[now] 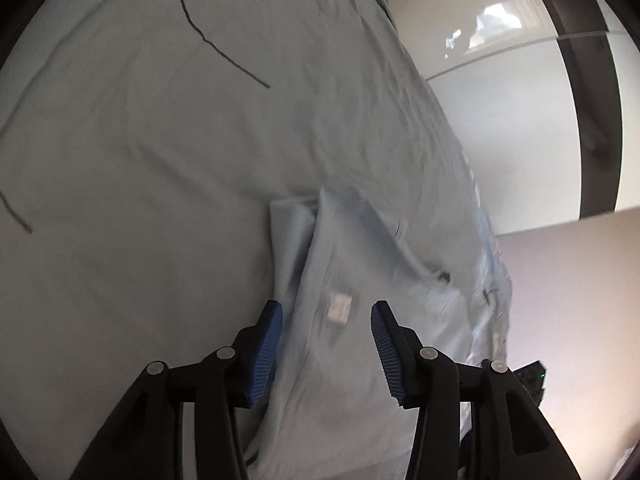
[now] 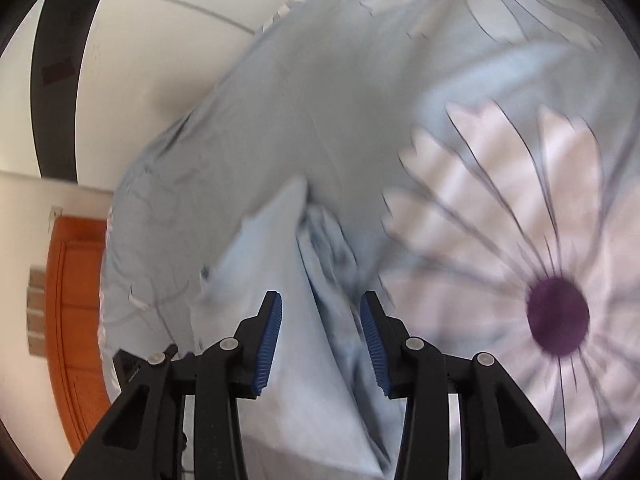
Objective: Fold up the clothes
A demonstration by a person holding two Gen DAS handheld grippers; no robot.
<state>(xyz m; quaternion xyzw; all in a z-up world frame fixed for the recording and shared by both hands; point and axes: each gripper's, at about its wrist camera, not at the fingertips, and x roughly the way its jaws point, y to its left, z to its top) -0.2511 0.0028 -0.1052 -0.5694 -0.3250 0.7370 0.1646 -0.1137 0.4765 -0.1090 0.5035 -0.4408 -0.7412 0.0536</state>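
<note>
Jaws of both grippers apart over pale blue garment [image 1: 340, 280], creased, loosely folded

Pale blue garment [image 1: 340, 320], thin fabric, lies crumpled and partly folded on the bed. Left wrist view: fills 6 o'clock up to centre, squared folded corner at its 11 o'clock edge, small white label near its middle, rumpled edge toward 3 o'clock. Right wrist view: same garment [image 2: 280, 320], blurred, bunched dark-creased ridge running 12 to 6 o'clock.
</note>
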